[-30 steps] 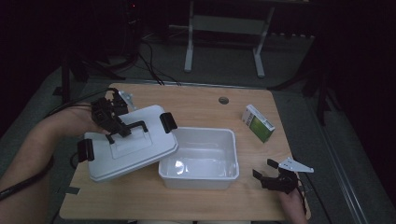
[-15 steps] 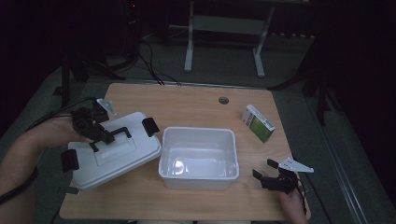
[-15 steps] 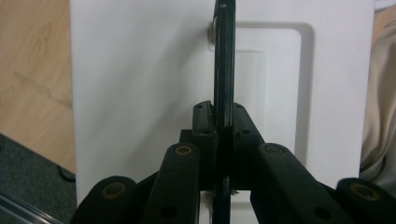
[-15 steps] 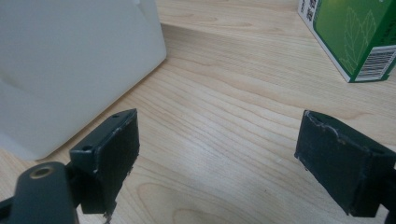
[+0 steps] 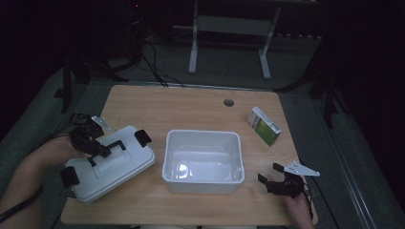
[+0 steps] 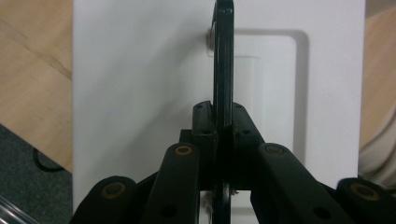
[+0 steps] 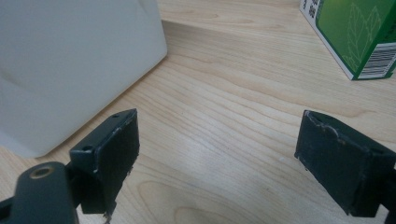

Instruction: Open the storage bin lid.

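White lid (image 5: 110,164) with black side clips lies at the left end of the table (image 5: 191,107), beside and apart from the open white bin (image 5: 203,160); from the high view I cannot tell whether it rests fully flat or whether its near-left corner hangs at the table edge. Left gripper (image 5: 98,150) is clamped on the lid's black handle (image 6: 223,70): in the left gripper view the jaws are pressed together with the thin handle bar standing on edge between them. Right gripper (image 7: 217,156) sits near the table's front right corner, jaws spread wide with nothing between them, bare wood under it; the bin wall (image 7: 70,60) is to one side, the green-and-white carton (image 7: 359,32) farther off on the other. In the high view the carton (image 5: 264,125) stands apart from the bin, toward the back right. Judgement: step in hand is setting the removed lid aside on the table, bin interior empty and ready. Next move, as I read it: confirm the lid is fully supported, then release the handle and lift the left gripper clear without dragging the lid; the right gripper is best placed to go for the carton.
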Tool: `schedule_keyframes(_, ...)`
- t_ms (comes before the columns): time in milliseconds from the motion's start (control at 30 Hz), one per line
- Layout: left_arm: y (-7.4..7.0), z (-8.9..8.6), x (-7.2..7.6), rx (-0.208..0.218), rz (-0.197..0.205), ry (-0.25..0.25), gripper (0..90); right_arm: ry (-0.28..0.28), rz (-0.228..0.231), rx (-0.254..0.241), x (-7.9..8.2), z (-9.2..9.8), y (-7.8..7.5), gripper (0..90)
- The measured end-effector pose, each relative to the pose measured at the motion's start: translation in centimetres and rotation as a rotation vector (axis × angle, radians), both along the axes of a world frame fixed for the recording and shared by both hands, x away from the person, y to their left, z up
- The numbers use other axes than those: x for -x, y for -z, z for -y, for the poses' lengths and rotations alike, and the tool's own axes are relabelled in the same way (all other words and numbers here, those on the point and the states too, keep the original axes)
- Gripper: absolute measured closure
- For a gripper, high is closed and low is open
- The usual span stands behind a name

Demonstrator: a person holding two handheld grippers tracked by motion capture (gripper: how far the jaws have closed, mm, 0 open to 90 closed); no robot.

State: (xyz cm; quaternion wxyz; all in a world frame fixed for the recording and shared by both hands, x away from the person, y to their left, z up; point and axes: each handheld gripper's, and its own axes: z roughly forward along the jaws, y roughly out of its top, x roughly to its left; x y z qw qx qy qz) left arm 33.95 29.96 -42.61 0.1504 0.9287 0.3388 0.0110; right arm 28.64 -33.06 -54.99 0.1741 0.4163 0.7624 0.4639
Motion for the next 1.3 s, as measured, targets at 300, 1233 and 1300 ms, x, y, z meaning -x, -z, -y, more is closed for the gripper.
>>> schedule_keyframes(300, 3.8, 1.2, -1.3, 0.021, 0.007, 0.001, 83.7, 0.001, -0.002, 0.000, 0.0, 0.0, 0.0, 13.3)
schedule_keyframes(1233, 5.9, 2.9, -2.5, 0.025, 0.011, -0.031, 64.4, 0.009, 0.002, -0.010, -0.1, 0.2, -0.1, 13.3)
schedule_keyframes(1300, 5.5, 3.0, -2.3, 0.016, 0.035, -0.069, 53.8, 0.010, 0.001, -0.014, -0.1, 0.4, -0.1, 13.3)
